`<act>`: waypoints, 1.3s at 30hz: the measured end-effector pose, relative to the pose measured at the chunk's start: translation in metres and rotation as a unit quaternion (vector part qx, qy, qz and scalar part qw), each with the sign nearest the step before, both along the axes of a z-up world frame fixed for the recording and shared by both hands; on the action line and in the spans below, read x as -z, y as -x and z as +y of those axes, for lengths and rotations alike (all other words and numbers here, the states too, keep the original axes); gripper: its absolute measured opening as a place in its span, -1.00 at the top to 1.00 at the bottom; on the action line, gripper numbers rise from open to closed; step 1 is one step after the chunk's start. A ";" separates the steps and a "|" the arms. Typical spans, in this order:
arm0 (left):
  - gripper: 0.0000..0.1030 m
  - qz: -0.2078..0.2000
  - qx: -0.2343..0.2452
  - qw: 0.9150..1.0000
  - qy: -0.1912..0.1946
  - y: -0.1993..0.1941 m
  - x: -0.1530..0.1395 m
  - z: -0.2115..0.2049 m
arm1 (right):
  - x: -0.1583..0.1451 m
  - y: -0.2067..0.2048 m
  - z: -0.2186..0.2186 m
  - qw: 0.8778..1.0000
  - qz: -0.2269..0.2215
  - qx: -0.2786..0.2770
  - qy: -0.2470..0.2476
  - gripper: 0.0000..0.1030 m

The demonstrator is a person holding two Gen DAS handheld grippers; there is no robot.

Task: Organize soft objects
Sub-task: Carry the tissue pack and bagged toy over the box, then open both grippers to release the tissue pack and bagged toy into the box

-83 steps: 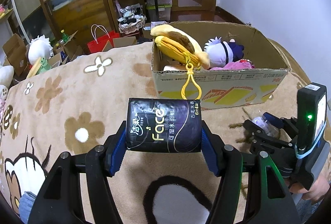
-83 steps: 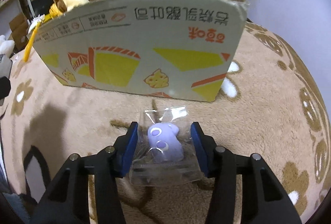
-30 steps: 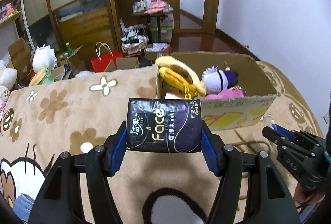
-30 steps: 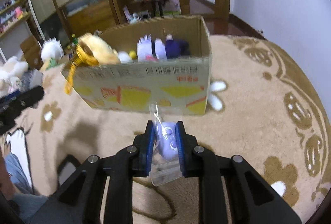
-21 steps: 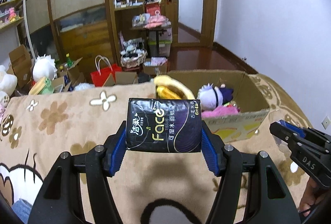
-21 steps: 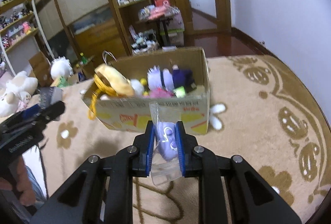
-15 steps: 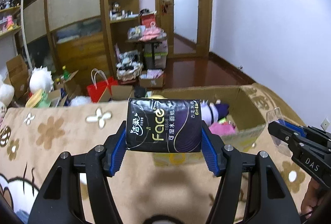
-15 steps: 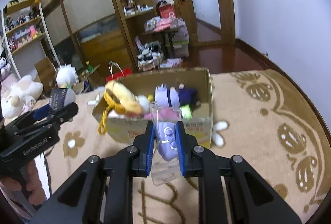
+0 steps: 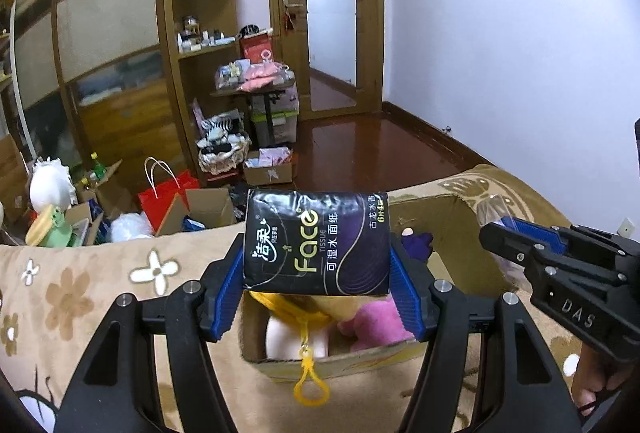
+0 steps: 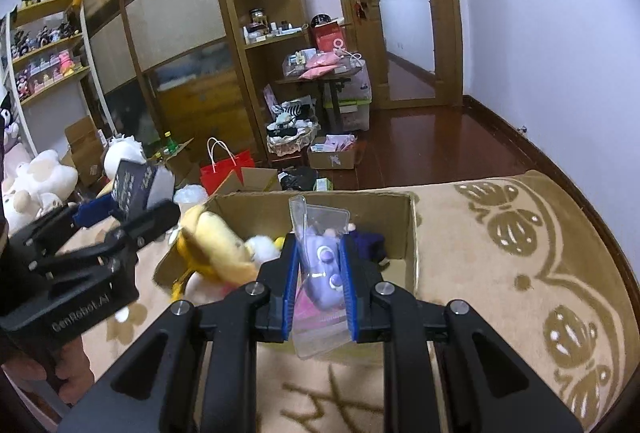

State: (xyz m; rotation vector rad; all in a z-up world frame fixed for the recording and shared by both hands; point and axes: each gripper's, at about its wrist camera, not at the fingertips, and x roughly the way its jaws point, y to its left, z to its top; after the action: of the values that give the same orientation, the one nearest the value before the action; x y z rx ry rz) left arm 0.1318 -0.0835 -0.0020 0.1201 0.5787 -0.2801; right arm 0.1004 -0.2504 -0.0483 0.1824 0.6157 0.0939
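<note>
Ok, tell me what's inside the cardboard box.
Inside the cardboard box: a yellow plush, a white plush, a pink plush and a dark purple one. Both grippers' loads cover the middle.

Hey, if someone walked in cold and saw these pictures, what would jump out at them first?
Front and centre in the left wrist view, the left gripper clamps a black tissue pack above the open cardboard box of plush toys. In the right wrist view, the right gripper pinches a purple toy in a clear bag over the same box, beside a yellow plush leaning on its left edge.
</note>
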 end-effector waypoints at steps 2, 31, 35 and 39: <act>-0.26 0.010 -0.002 1.000 -0.004 -0.008 0.008 -0.003 | 0.006 -0.006 -0.006 1.000 0.006 -0.001 -0.009 0.55; -0.96 0.014 -0.068 0.998 -0.007 0.072 -0.030 0.057 | -0.044 0.066 -0.012 0.999 -0.014 0.038 0.010 -1.00; -0.96 -0.005 -0.079 0.997 -0.023 0.094 -0.042 0.063 | -0.053 0.086 -0.013 0.999 -0.022 0.045 0.012 -1.00; -0.96 -0.002 -0.079 0.997 -0.013 0.111 -0.046 0.074 | -0.057 0.105 -0.009 0.998 -0.031 0.048 0.015 -1.00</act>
State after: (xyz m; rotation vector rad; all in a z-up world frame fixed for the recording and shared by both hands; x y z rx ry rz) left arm 0.0207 -0.0096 0.0435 0.0989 0.5849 -0.1196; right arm -0.0050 -0.2595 0.0091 0.1794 0.5457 -0.0021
